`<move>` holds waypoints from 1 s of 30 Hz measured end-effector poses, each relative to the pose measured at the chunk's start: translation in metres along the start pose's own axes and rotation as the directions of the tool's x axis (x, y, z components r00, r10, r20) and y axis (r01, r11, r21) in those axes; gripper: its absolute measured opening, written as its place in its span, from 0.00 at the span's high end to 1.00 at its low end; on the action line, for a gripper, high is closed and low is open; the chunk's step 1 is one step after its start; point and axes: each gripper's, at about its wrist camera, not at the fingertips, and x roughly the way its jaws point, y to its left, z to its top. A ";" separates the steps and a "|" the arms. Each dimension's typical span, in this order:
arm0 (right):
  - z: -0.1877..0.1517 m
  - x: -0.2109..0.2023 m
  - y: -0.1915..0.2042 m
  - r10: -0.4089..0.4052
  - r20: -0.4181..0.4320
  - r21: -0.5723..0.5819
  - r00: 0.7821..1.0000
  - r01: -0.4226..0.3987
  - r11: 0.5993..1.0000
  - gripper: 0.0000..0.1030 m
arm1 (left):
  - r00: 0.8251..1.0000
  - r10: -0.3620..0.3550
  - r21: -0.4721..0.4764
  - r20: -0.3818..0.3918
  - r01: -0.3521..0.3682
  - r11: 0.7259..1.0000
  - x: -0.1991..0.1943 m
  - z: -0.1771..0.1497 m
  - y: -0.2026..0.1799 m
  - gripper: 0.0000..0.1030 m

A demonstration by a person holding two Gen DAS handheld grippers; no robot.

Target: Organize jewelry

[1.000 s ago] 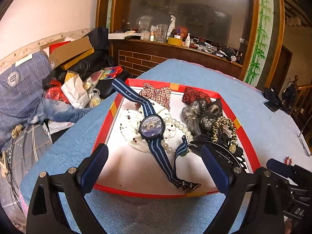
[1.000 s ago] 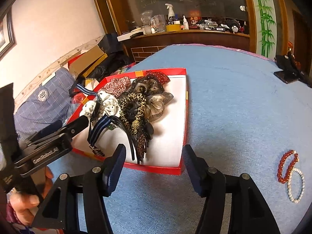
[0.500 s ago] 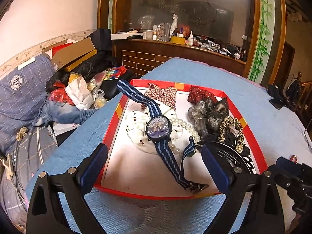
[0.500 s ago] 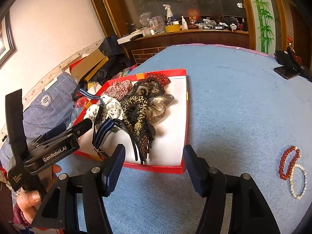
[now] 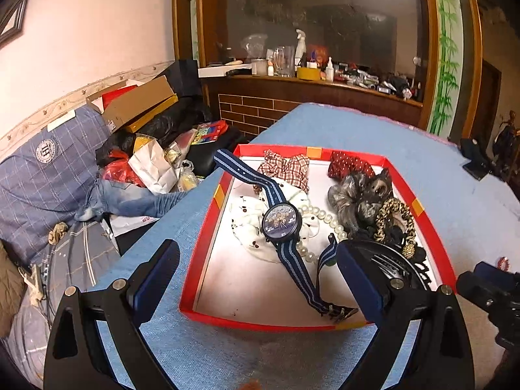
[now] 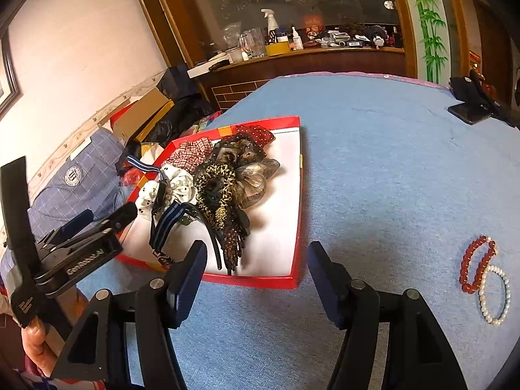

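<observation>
- Here, nearest the cameras, both grippers hang above the blue-covered bench (image 6: pixel 373 169) with their jaws spread wide and nothing held: the left gripper (image 5: pixel 256 279) at the near edge of the red tray (image 5: pixel 201 250), the right gripper (image 6: pixel 256 279) at the tray's near right corner.
- Just to the right of the right gripper's jaws, two bracelets lie loose on the cloth, outside the tray: the red bead bracelet (image 6: pixel 476 265) and the white pearl bracelet (image 6: pixel 494 294), touching or overlapping, their long axes running near to far.
- The right gripper is clearly the nearer to them; the left sits well apart on the tray's far side, so I judge the right should swing rightward and close across a loop's narrow width.
- In the tray, a blue striped watch (image 5: pixel 281 222) lies diagonally over a pearl string (image 5: pixel 320 219) and white scrunchie (image 5: pixel 250 224); darker scrunchies (image 5: pixel 367 195) and a black headband (image 5: pixel 386 261) crowd the right side.
- Beyond, the bench stretches bare, with a dark phone stand (image 6: pixel 471 104) at its far right.
- Farthest, a cluttered wooden counter (image 6: pixel 308 52) runs under a dark window; boxes and clothing pile up on the left.
</observation>
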 end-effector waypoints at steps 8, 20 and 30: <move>0.000 -0.004 0.000 -0.019 0.020 -0.002 1.000 0.020 1.000 0.29 | 1.000 0.002 0.020 0.005 -0.002 1.000 -0.009 -0.005 0.001 0.06; 0.001 -0.008 0.004 -0.096 0.048 -0.036 0.994 0.098 0.995 0.22 | 0.999 0.048 0.080 -0.018 -0.047 0.996 -0.012 -0.020 -0.006 0.06; 0.000 -0.010 0.005 -0.115 0.060 -0.039 0.992 0.118 0.992 0.21 | 0.994 0.098 0.080 -0.046 -0.095 0.992 -0.008 -0.022 -0.005 0.06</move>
